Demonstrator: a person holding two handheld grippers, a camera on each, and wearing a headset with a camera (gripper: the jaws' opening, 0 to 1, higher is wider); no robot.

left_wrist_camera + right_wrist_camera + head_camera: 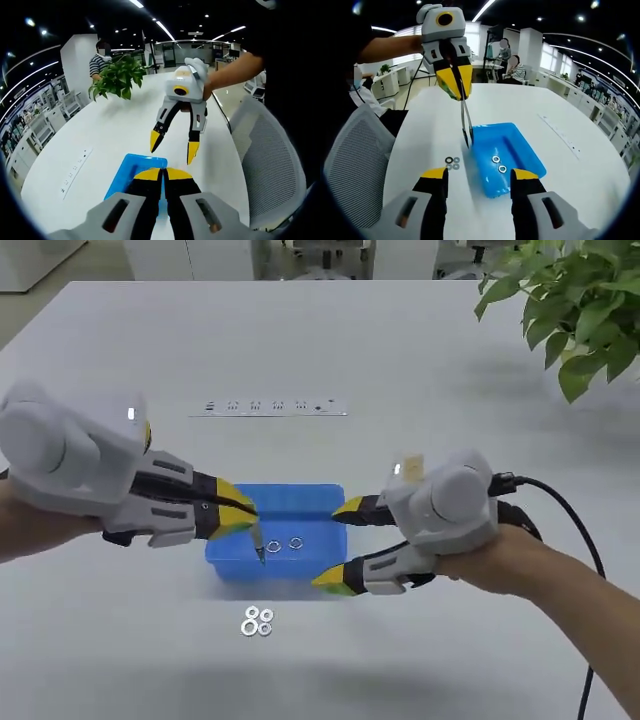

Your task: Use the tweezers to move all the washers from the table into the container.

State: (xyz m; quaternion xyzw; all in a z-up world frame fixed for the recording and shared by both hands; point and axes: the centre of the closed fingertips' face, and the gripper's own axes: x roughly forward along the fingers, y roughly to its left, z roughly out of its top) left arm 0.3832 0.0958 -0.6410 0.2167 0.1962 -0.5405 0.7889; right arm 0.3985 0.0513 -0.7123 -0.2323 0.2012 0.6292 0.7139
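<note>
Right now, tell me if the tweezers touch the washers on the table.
Apart. Right gripper view shows bare table between the tweezers and the washers.

- Washers: two lie in the container (273, 546) (295, 543), at the centre of the head view. A tight cluster (257, 621) sits at lower centre, seemingly four, though they are too small to be sure.
- Container (300, 498): one, blue.
- Tweezers (259, 546): one pair.
- Grippers: two, the left gripper (245, 515) at centre left and the right gripper (336, 546) at centre right.
- Power strip (268, 407): one, upper centre of the head view.
- Potted plant (570, 300): one, upper right corner.
- Table (450, 390): one, white.
- Mesh chair (355, 160): one, left side of the right gripper view.
- Seated people (512, 67): two, upper centre of the right gripper view.
</note>
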